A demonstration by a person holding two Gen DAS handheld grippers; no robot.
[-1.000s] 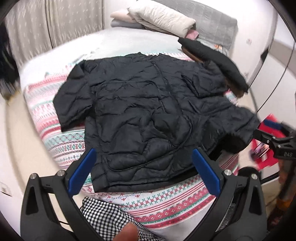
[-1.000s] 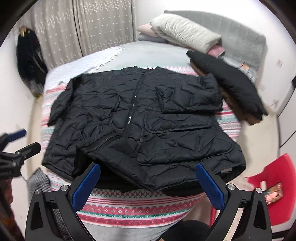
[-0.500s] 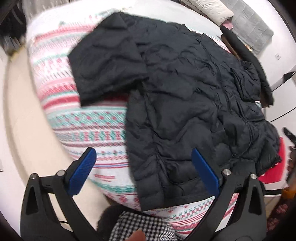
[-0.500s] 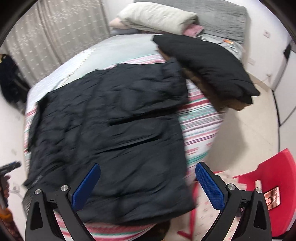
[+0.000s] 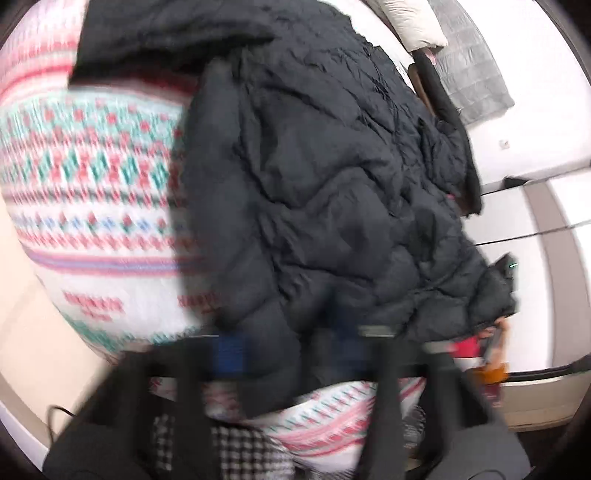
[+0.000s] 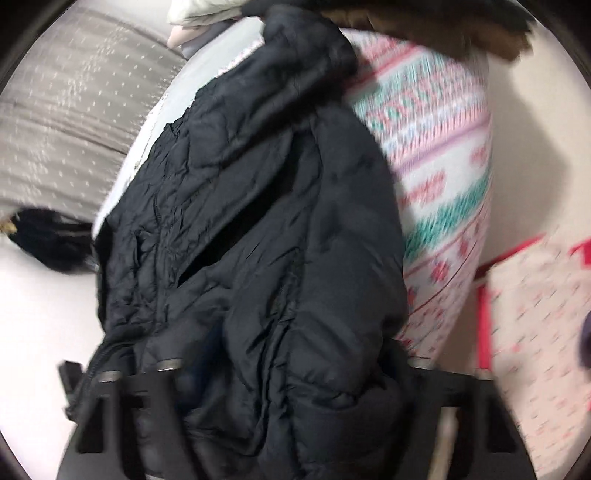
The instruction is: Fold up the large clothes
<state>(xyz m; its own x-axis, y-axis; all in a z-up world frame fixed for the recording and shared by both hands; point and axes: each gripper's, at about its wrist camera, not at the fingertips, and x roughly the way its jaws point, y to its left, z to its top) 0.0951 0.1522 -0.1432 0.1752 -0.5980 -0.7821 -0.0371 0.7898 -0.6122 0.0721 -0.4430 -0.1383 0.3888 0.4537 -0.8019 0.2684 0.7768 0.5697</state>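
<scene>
Quilted black fabric fills both views: a large black puffer jacket (image 5: pixel 332 177) lies spread across a bed covered by a white blanket knitted with pink, red and teal bands (image 5: pixel 92 177). Both pictures are smeared with blur near the bottom edges.

Down at the near edge of the bed, the left gripper (image 5: pixel 288 350) has just been closing its jaws, and the jacket's hem bunches between its blue pads (image 5: pixel 231 350); the pads appear to pinch the padded cloth, though the blur leaves the contact itself soft. A patch of black-and-white checked cloth (image 5: pixel 240 450) shows below that gripper.

The right gripper (image 6: pixel 280 384) has likewise just been closing, and a thick fold of the jacket (image 6: pixel 258 221) sits between its black fingers and hides its pads, so whether they press on the cloth I cannot tell.

Farther up the bed a pale pillow (image 5: pixel 413 26) rests against a grey padded headboard (image 5: pixel 472 74). A beige dotted curtain (image 6: pixel 66 122) hangs by the far wall, and something red (image 6: pixel 484 332) stands beside the bed on the right.
</scene>
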